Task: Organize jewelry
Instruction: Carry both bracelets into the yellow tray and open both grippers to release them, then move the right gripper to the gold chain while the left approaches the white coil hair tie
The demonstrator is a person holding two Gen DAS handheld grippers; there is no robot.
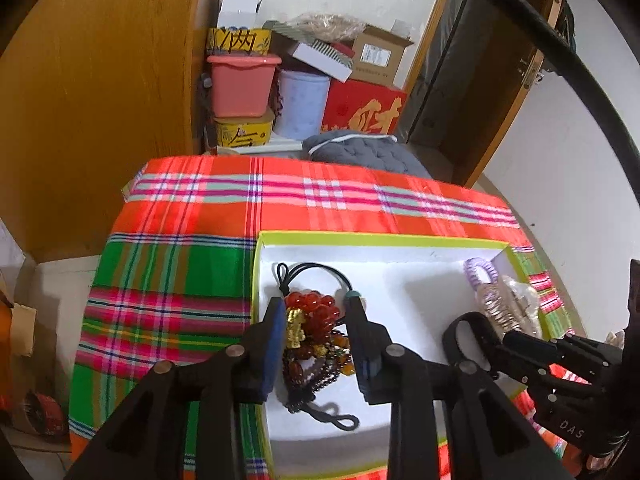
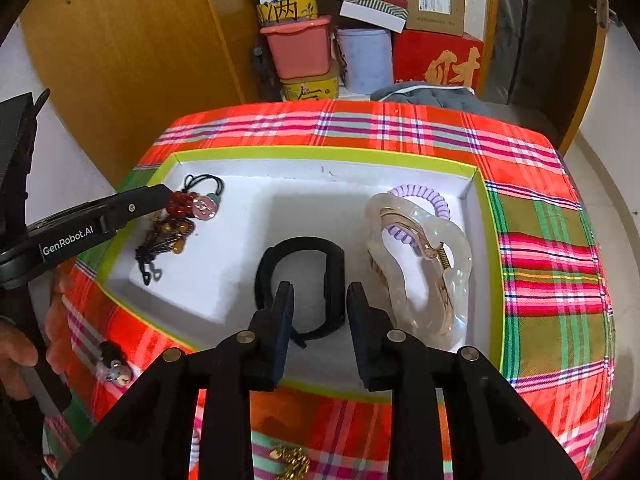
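**Tray of jewelry, both grippers over it**

Nearest we find the left gripper point(image 1: 312, 300), fingers apart, straddling the bead cluster point(image 1: 316, 332) without pressing it — its long axis runs front to back, black cord loops at both ends, in the tray's left part. The right gripper point(image 2: 320, 292) also stands parted over the black band point(image 2: 300, 280), a U whose open end faces us; nothing is gripped. To the right we list a clear hair claw point(image 2: 424, 264), lying lengthwise, and behind it a purple coil tie point(image 2: 424, 196). The white tray point(image 2: 320, 152) rests on the plaid cloth point(image 2: 552, 240).
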